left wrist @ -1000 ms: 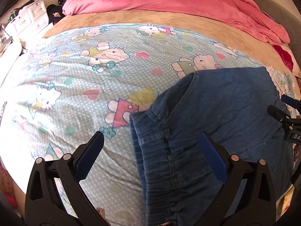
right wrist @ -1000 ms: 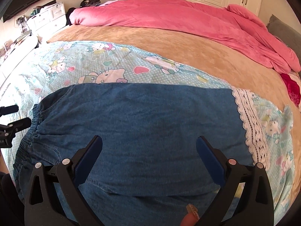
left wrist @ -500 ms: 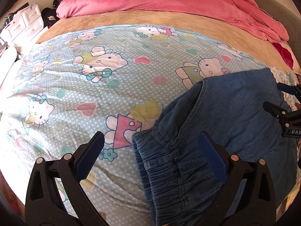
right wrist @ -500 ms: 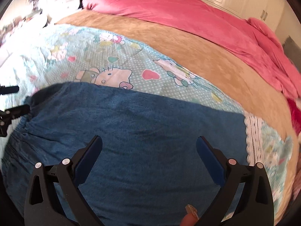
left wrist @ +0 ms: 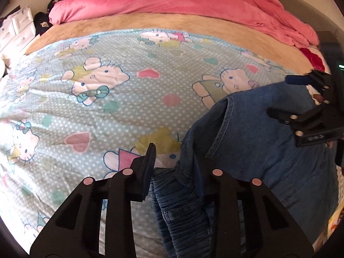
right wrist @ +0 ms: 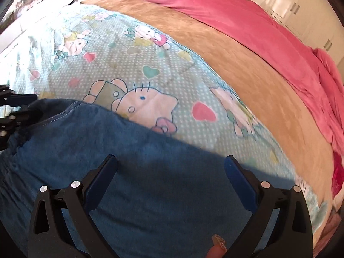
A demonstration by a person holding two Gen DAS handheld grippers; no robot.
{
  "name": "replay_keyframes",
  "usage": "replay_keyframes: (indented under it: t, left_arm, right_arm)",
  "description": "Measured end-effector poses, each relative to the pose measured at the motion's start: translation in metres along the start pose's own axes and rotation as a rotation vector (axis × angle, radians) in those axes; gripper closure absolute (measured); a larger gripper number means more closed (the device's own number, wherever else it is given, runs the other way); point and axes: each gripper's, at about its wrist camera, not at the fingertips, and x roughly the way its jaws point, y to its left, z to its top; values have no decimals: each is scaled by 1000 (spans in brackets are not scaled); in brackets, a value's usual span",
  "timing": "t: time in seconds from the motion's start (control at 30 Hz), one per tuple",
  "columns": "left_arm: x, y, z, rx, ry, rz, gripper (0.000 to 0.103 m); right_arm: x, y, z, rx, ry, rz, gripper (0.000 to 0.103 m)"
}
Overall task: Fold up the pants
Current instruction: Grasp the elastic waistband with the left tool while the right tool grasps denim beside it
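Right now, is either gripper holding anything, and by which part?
The left gripper is shut on the jeans at the gathered elastic waistband. The right gripper is open, holding nothing.

Pants (left wrist: 247, 142) on cartoon blanket (left wrist: 103, 99), duvet (left wrist: 182, 0) behind, dresser (left wrist: 15, 30) seemingly far left

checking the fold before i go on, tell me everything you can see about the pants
The pants are blue denim with a gathered elastic waistband and pale seam stitching. They lie on the cartoon-cat blanket, mostly flat, but the waistband end is bunched and lifted. The left hand-held gripper is shut on the waistband. The right hand-held gripper hovers open over the flat part; contact cannot be told.
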Motion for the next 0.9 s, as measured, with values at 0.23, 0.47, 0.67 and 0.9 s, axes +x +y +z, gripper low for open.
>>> replay_keyframes:
  t: [0.23, 0.47, 0.67, 0.9]
  left_arm:
    - [-36, -1, 2, 22, -92, -58, 80]
    - [-31, 0, 2, 26, -79, -51, 80]
    - [-34, 0, -4, 16, -81, -62, 80]
    - [-57, -21, -12, 60, -111, -93, 79]
  right_arm:
    - [16, 11, 19, -142, 5, 90, 6]
    - [11, 20, 8, -106, -14, 269, 94]
    - [-36, 9, -24, 9, -107, 297, 98]
    - [-96, 10, -81, 238, -191, 358, 98]
